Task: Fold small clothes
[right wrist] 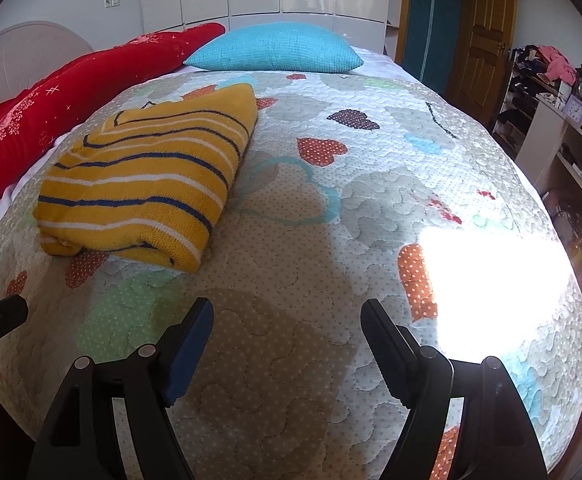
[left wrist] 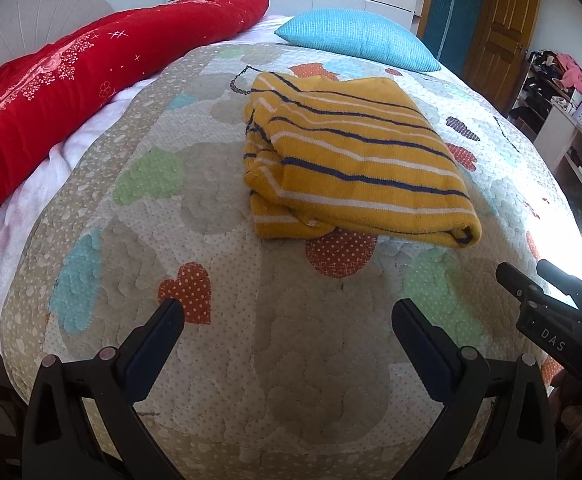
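Left wrist view: folded yellow striped garment (left wrist: 355, 160) lies on quilted bed (left wrist: 219, 360), ahead of left gripper (left wrist: 289, 316), well apart. Jaws spread wide, empty. Right gripper (right wrist: 287, 316) likewise spread, empty; garment (right wrist: 147, 180) ahead, off to its left.

Bed (left wrist: 219, 360): quilted heart-patterned cover, fills the frame.
Centre: folded yellow striped sweater (left wrist: 355, 160).
Top: turquoise pillow (left wrist: 359, 38).
Upper left: red blanket (left wrist: 51, 92).
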`<state>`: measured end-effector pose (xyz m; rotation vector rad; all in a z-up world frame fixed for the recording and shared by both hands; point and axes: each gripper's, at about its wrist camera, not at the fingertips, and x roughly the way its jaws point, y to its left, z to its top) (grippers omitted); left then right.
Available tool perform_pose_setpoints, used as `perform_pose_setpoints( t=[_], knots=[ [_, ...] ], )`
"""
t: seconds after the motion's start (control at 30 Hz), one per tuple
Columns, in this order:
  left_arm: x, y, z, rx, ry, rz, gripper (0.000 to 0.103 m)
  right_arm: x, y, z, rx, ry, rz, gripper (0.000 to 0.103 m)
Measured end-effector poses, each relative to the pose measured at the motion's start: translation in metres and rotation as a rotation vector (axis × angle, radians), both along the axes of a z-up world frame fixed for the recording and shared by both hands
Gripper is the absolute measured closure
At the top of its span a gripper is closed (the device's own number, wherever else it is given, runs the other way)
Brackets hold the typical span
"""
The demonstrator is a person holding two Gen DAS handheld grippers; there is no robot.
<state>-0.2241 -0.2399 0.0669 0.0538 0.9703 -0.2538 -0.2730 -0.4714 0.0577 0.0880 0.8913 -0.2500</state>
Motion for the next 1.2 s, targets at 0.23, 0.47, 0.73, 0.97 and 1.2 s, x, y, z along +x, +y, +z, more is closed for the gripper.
perform_pose_setpoints(
  t=[0.23, 0.47, 0.73, 0.97, 1.2],
  knots=[
    [0.001, -0.002, -0.005, -0.014, 0.030, -0.002, 0.000, 0.000, -0.001, -0.001, -0.004, 0.008, -0.010, 0.021],
    [0.001, -0.002, -0.007, -0.013, 0.038, -0.001, 0.000, 0.001, 0.001, -0.003, -0.012, 0.020, -0.011, 0.020],
    [0.001, -0.003, -0.011, -0.012, 0.049, -0.008, 0.000, 0.001, 0.000, -0.004, -0.010, 0.029, -0.021, 0.020],
    [0.002, -0.002, -0.012, -0.018, 0.055, -0.007, 0.000, 0.002, 0.001, -0.007, -0.027, 0.048, -0.031, 0.019],
    [0.000, -0.005, -0.013, -0.009, 0.060, -0.007, 0.000, 0.001, 0.001, -0.010, -0.069, 0.067, -0.047, 0.019]
  ],
)
